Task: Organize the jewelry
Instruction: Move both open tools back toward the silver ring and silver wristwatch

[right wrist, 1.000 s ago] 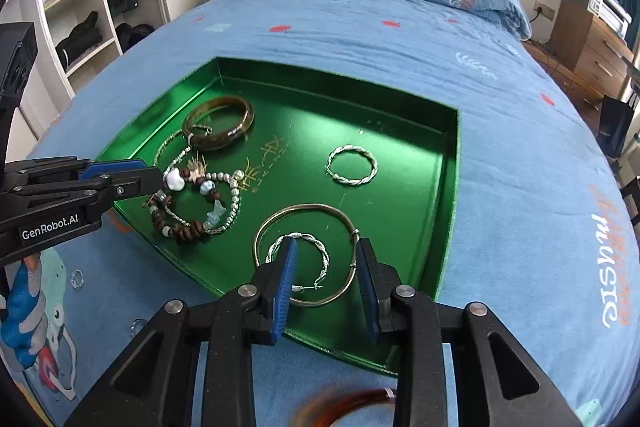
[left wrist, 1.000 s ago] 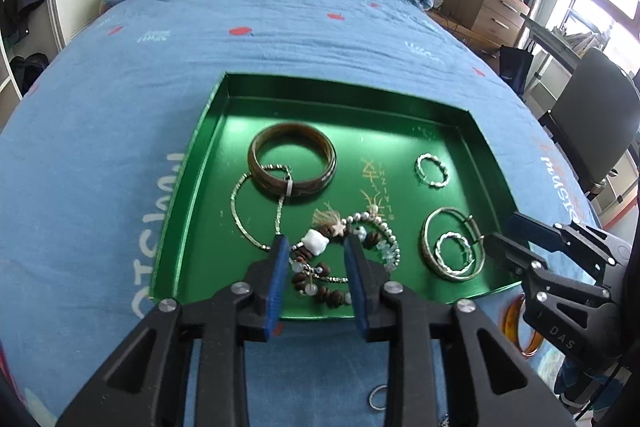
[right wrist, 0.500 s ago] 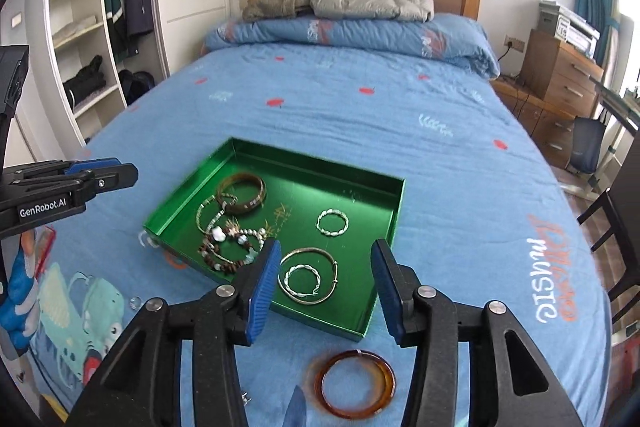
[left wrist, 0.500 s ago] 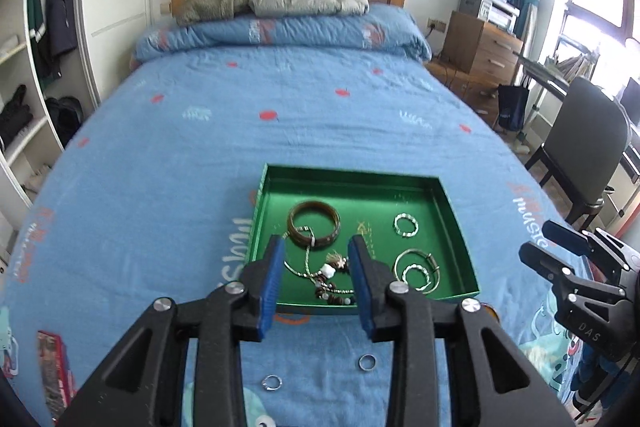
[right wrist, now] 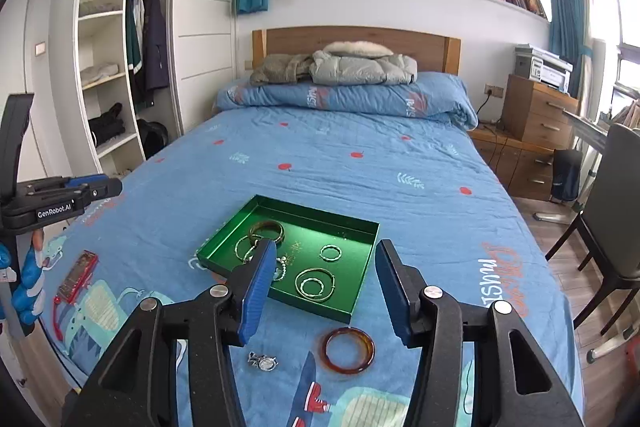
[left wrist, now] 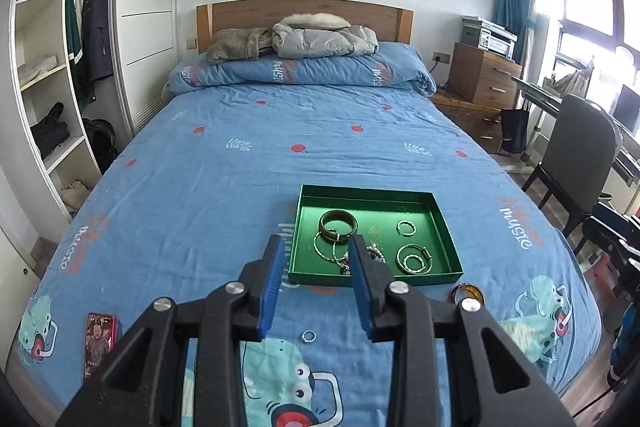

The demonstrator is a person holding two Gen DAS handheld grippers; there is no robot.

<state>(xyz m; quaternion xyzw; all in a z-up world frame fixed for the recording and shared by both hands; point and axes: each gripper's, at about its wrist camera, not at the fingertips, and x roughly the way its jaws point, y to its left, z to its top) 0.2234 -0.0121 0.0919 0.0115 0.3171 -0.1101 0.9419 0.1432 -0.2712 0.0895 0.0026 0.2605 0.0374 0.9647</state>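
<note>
The left gripper [left wrist: 318, 279] was seen with its 2 blue pads spread apart and nothing between them. Just below and ahead of its fingertips a small silver ring [left wrist: 308, 336] lay on the blue bedspread [left wrist: 224, 187]. A red phone [left wrist: 99, 335] lay flat well off to its left. Beyond the fingertips the green tray [left wrist: 444, 227] sat on the bedspread, its near wall partly hidden by the pads.

The right gripper [right wrist: 324, 291] was also noted spread, pads apart and empty; its jaws were not pressing on anything. Between and below its pads an amber bangle [right wrist: 347, 350] lay on the bedspread, outside the tray and just short of its near wall. To the left of the bangle a small silver trinket [right wrist: 262, 361] lay loose on the cover; its exact kind could not be told.

Farther out, inside the tray, a pair of nested silver hoops [right wrist: 315, 284] was recorded at the near right, a twisted silver ring [right wrist: 330, 252] behind them, a dark brown bangle [right wrist: 267, 230] at the far left, and a beaded tangle [right wrist: 280, 267] partly hidden behind the left pad of the right gripper.

At the far end of the bed a grey jacket [left wrist: 324, 41] was heaped against the wooden headboard [left wrist: 304, 13].
</note>
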